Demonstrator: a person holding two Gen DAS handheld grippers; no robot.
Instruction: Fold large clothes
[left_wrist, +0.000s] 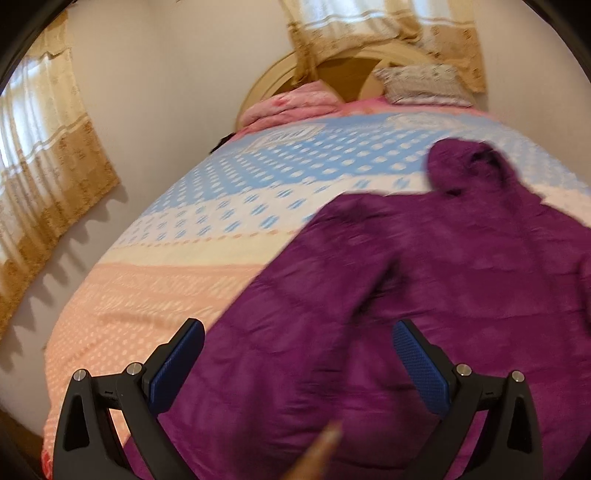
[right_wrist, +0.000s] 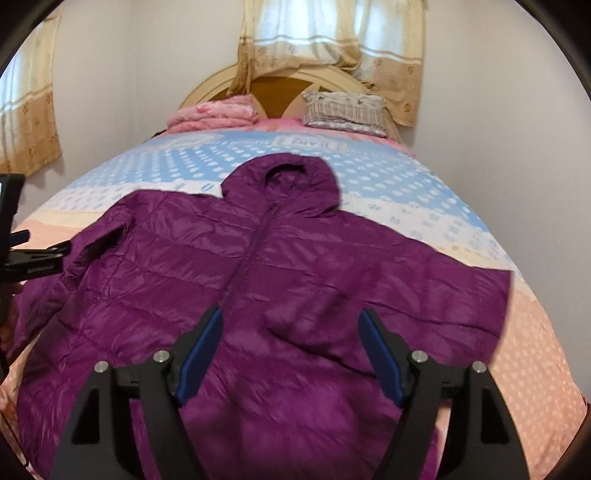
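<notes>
Purple quilted hooded puffer jacket (right_wrist: 295, 280), one only, spread front-up on the patterned bed (right_wrist: 424, 192), filling the centre and lower part of the right wrist frame. Likely light, soft, slippery-shelled and springy; sleeve cuffs or hem corners look like the best holds. Left gripper (left_wrist: 299, 365) and right gripper (right_wrist: 291, 354) both hover spread, empty, above it. Two pillows (right_wrist: 347, 110) rest at the headboard.
</notes>
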